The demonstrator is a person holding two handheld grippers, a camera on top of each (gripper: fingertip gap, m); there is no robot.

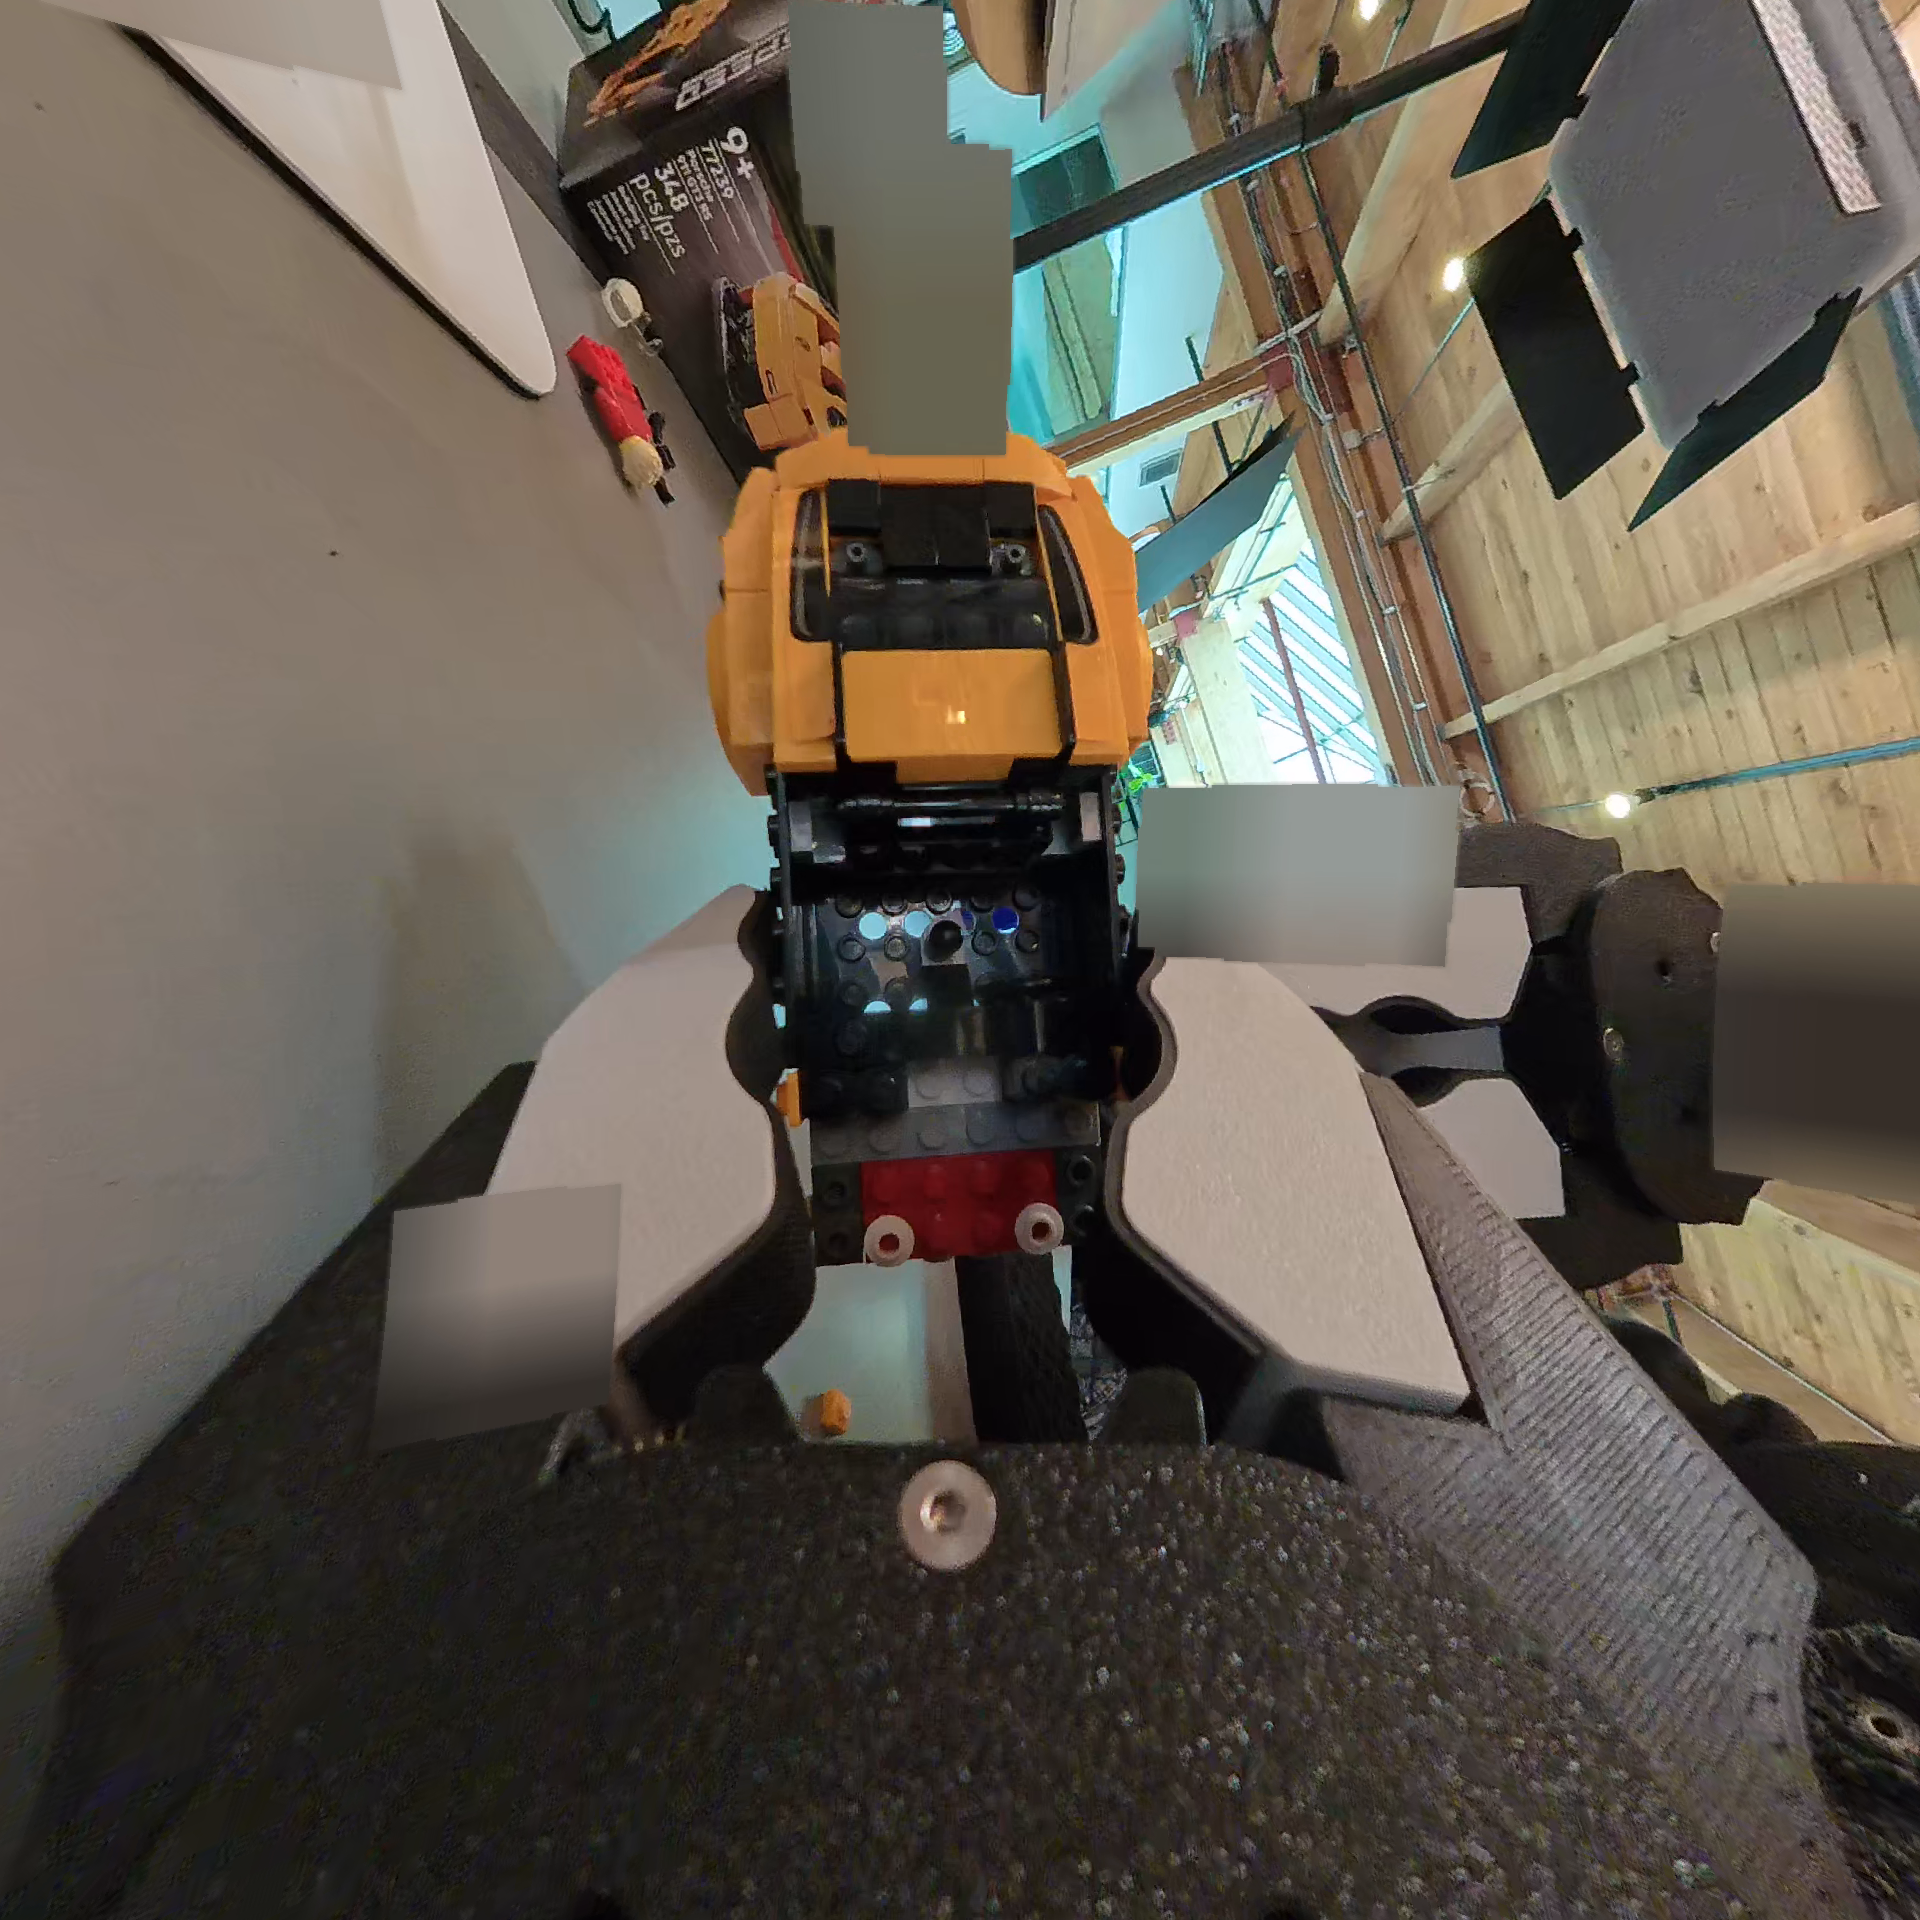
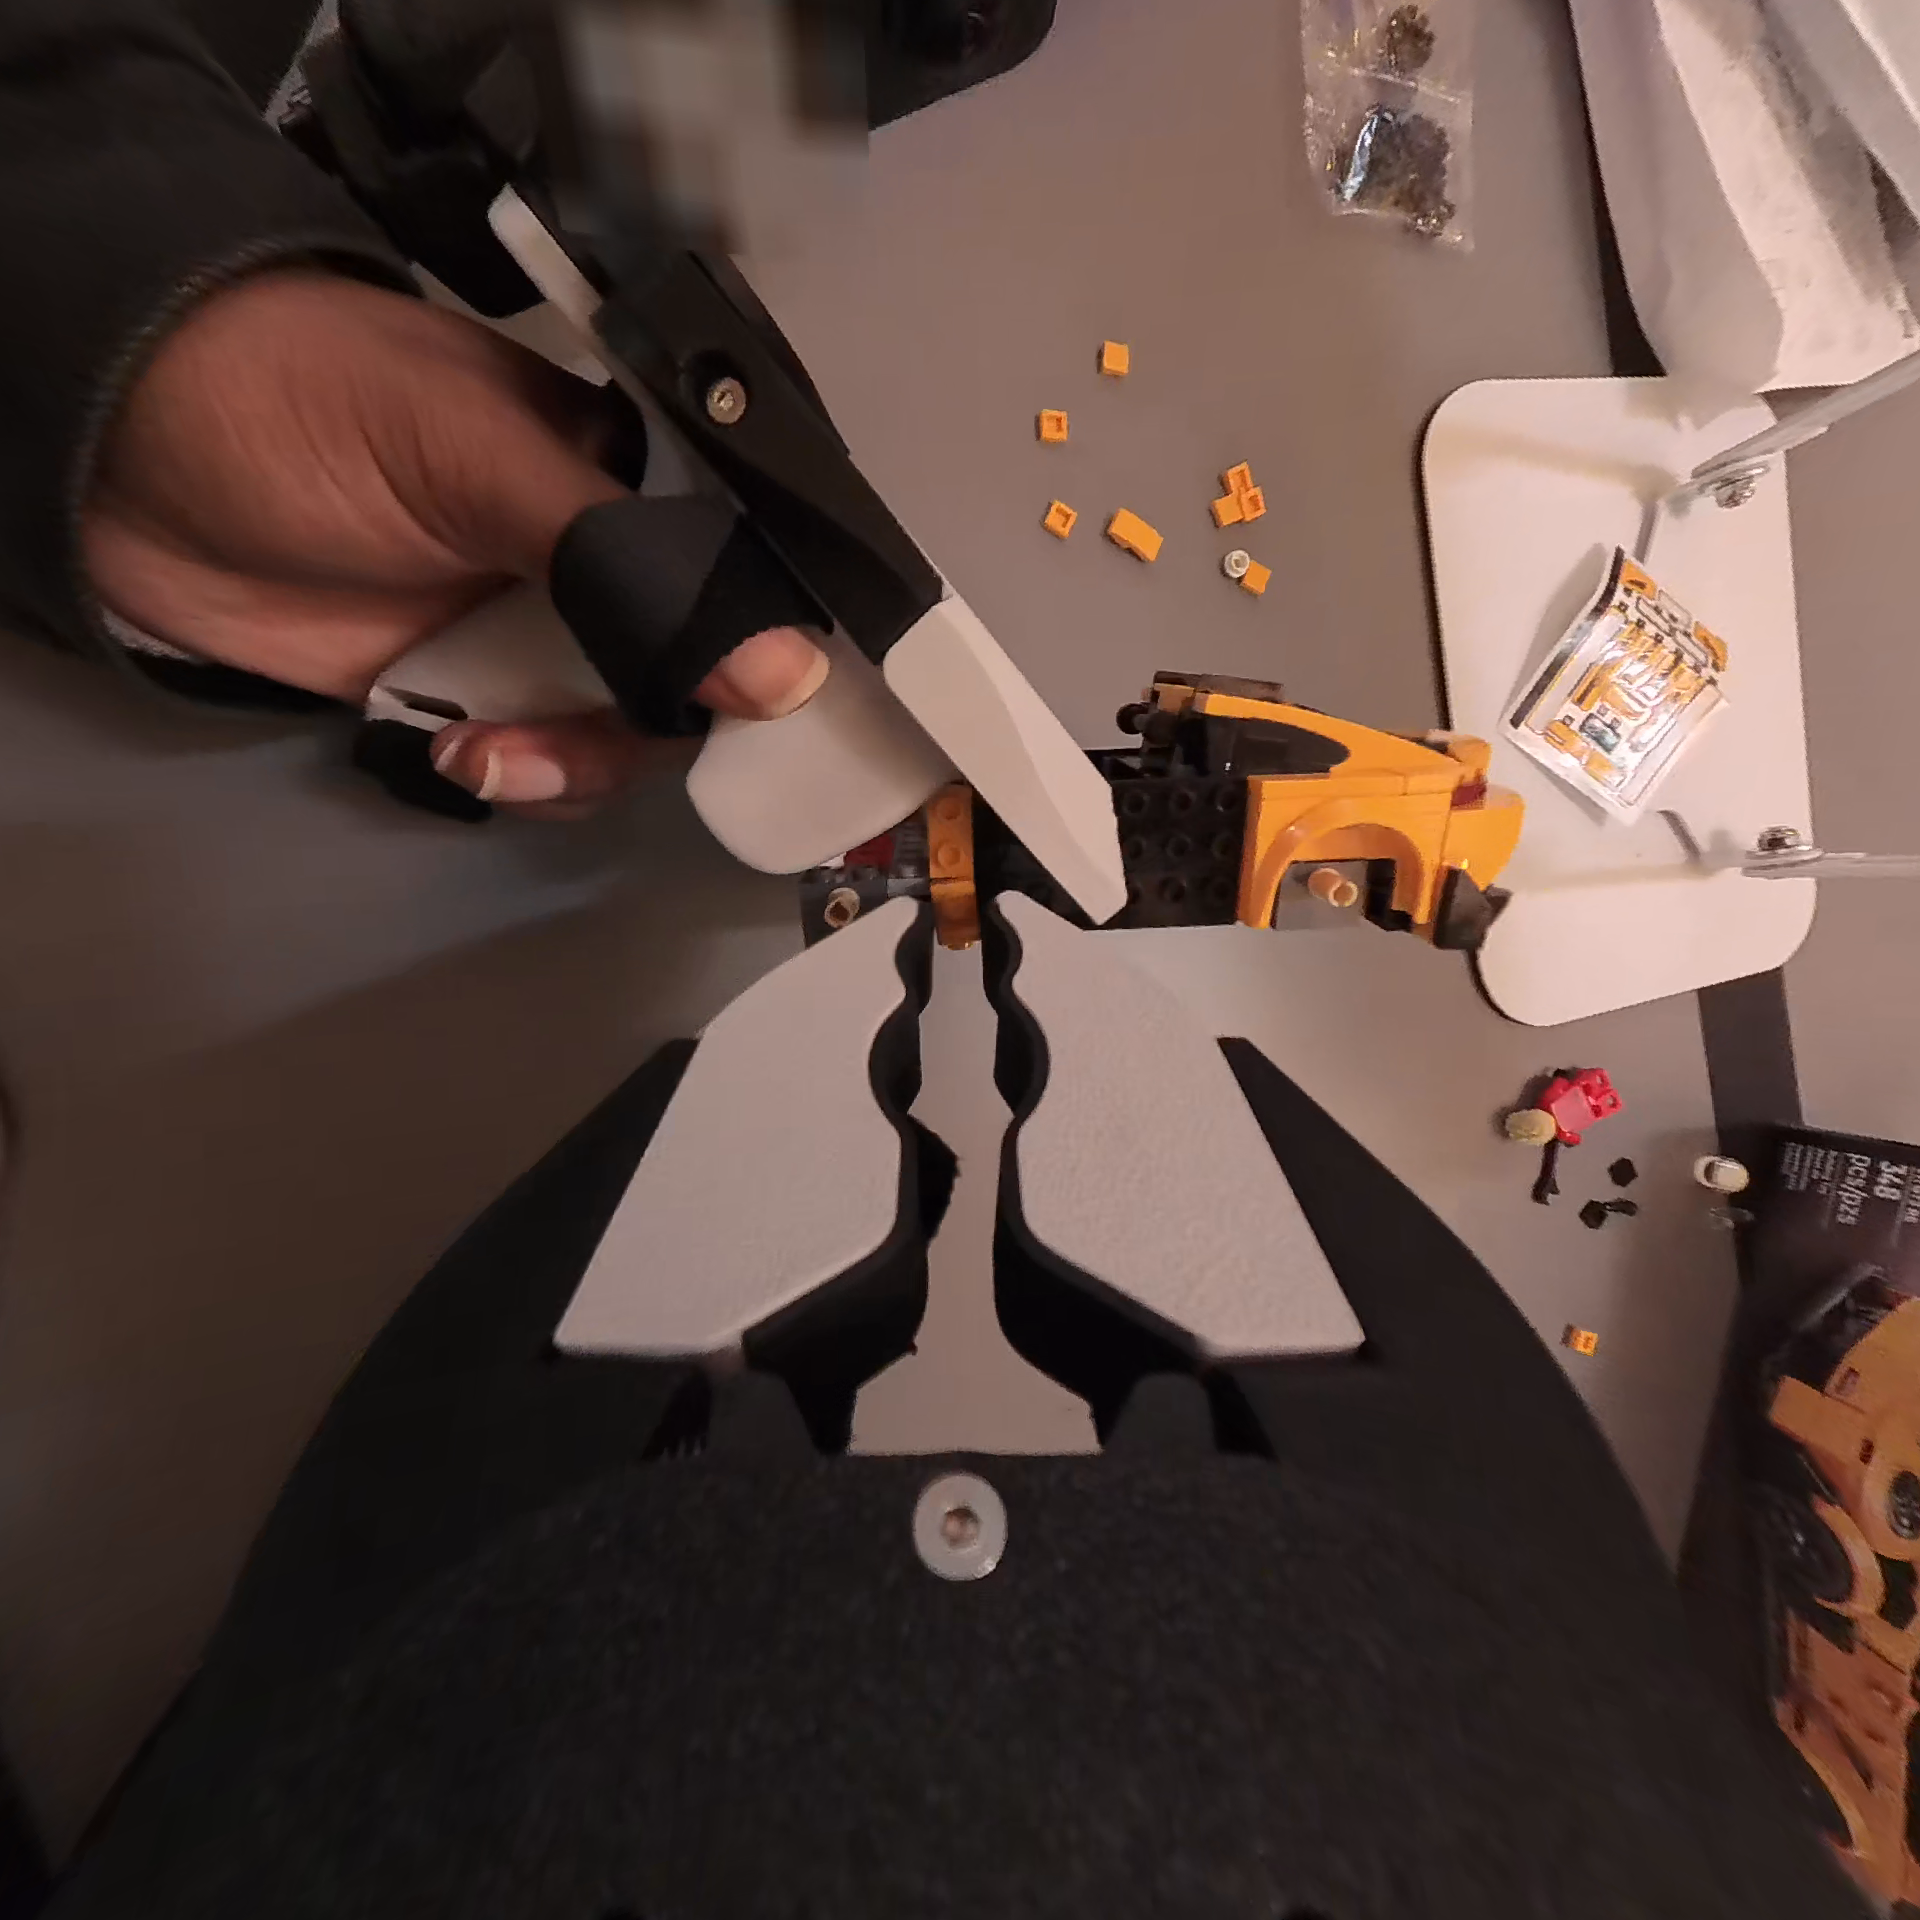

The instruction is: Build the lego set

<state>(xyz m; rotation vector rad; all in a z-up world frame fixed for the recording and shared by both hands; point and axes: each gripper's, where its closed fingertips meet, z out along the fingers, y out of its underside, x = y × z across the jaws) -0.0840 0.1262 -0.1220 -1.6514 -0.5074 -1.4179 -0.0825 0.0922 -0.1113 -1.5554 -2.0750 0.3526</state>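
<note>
Two grippers are seen: the left gripper (image 1: 951, 997) is clamped on the orange-and-black brick car (image 1: 925, 644); the right gripper (image 2: 956, 925) is narrowly parted around an orange brick (image 2: 951, 873) on the car's side.

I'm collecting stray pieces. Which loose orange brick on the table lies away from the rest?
The orange brick lying alone beside the box. The other loose ones form a cluster on the far side of the car.
</note>
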